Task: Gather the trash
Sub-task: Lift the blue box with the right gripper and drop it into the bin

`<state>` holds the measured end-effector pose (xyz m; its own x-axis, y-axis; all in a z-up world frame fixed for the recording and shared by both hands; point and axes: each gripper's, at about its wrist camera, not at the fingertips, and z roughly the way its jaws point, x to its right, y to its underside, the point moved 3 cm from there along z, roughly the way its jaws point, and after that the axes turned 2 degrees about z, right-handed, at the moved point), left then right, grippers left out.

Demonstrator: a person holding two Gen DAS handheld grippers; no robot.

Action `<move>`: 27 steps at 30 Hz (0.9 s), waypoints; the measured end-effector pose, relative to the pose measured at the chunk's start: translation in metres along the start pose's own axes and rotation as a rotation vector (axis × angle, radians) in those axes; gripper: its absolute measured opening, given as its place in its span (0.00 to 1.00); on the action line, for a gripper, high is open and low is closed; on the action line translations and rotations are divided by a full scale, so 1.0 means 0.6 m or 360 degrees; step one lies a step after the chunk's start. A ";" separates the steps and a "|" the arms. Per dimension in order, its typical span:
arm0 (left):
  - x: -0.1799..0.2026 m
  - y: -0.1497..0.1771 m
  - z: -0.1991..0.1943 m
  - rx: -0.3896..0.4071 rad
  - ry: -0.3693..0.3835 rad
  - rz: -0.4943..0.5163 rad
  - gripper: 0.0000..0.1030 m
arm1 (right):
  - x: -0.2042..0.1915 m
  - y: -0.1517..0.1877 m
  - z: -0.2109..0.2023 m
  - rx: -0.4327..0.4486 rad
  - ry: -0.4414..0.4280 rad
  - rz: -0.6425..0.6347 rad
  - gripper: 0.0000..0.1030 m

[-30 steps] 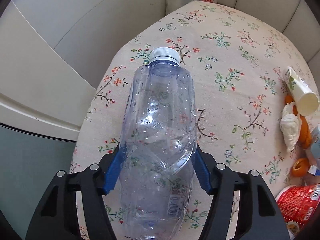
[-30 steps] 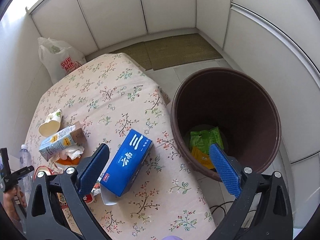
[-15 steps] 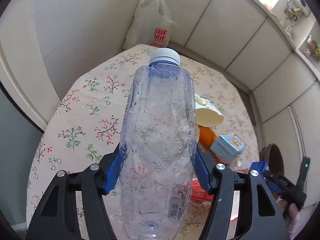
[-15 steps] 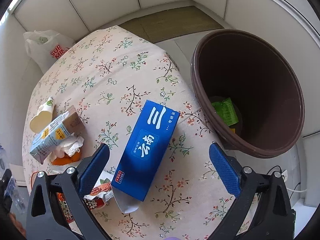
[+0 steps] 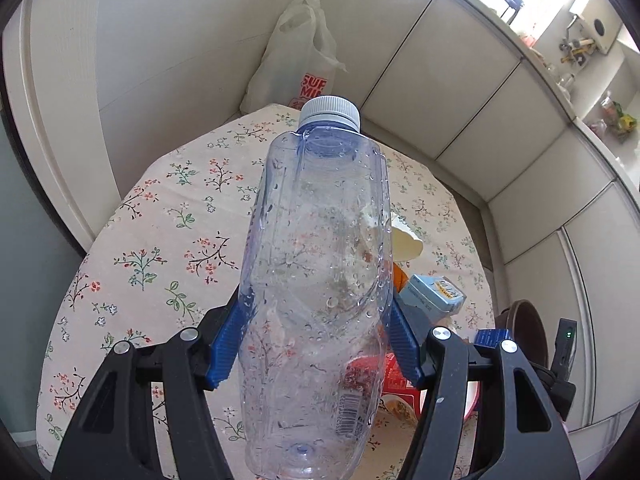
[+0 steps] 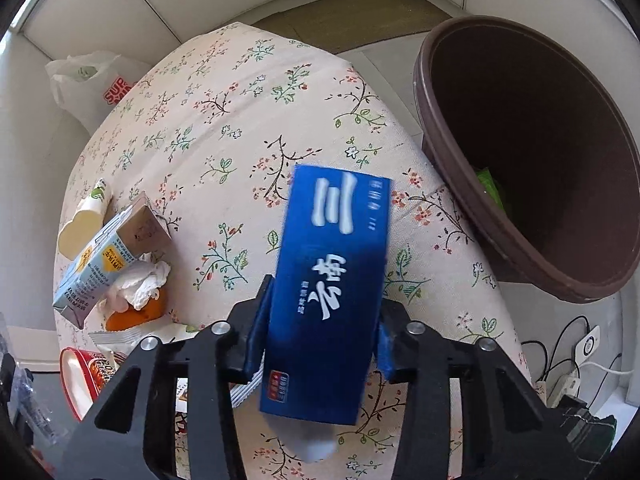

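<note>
Trash items were in both grippers at once. Left gripper [image 5: 316, 344] was closed on the clear plastic bottle [image 5: 320, 280], blue pads pressing the dented lower body, white cap [image 5: 330, 111] pointing away, held above the floral tablecloth [image 5: 160, 248]. Risk, as I judged it: the thin wet wall could buckle further and slide out of the pads, dropping among the milk carton [image 5: 434, 294] and red cup [image 5: 396, 376] below. Right gripper [image 6: 320, 340] was closed on the blue box [image 6: 332, 280], gripped low on its long sides, upper end projecting forward; box blurred, so contact with the cloth could not be told. Brown bin [image 6: 540, 152] stood just beside the table's right edge, green wrapper [image 6: 490, 186] inside. Risk: the box could pivot between the pads or clip the bin rim and fall to the floor.
</note>
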<state>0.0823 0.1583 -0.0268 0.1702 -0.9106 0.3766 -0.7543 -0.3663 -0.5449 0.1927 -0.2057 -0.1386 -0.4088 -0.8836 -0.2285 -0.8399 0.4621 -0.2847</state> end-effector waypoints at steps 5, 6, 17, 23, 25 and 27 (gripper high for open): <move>0.016 0.001 0.016 0.0006 0.0013 0.0007 0.61 | -0.015 0.001 -0.021 0.0075 -0.0047 -0.0067 0.36; 0.016 0.001 0.019 0.0005 0.0015 0.0007 0.61 | -0.019 0.001 -0.028 0.0098 -0.0054 -0.0082 0.36; 0.043 -0.001 0.027 0.0021 0.0073 0.0009 0.61 | -0.042 -0.012 -0.120 0.0369 -0.0170 -0.0168 0.36; 0.082 -0.004 0.030 0.0040 0.0134 0.0026 0.61 | -0.023 -0.023 -0.181 0.0554 -0.0210 -0.0160 0.37; 0.097 -0.005 0.032 0.0045 0.0157 0.0036 0.61 | -0.011 -0.025 -0.201 0.0615 -0.0212 -0.0152 0.37; 0.114 -0.006 0.034 0.0050 0.0180 0.0051 0.61 | 0.003 -0.028 -0.221 0.0686 -0.0206 -0.0142 0.37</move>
<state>0.1094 0.0936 -0.0145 0.0726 -0.8951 0.4398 -0.7375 -0.3450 -0.5805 0.1586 -0.2250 -0.0108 -0.2706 -0.9174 -0.2918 -0.6333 0.3980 -0.6638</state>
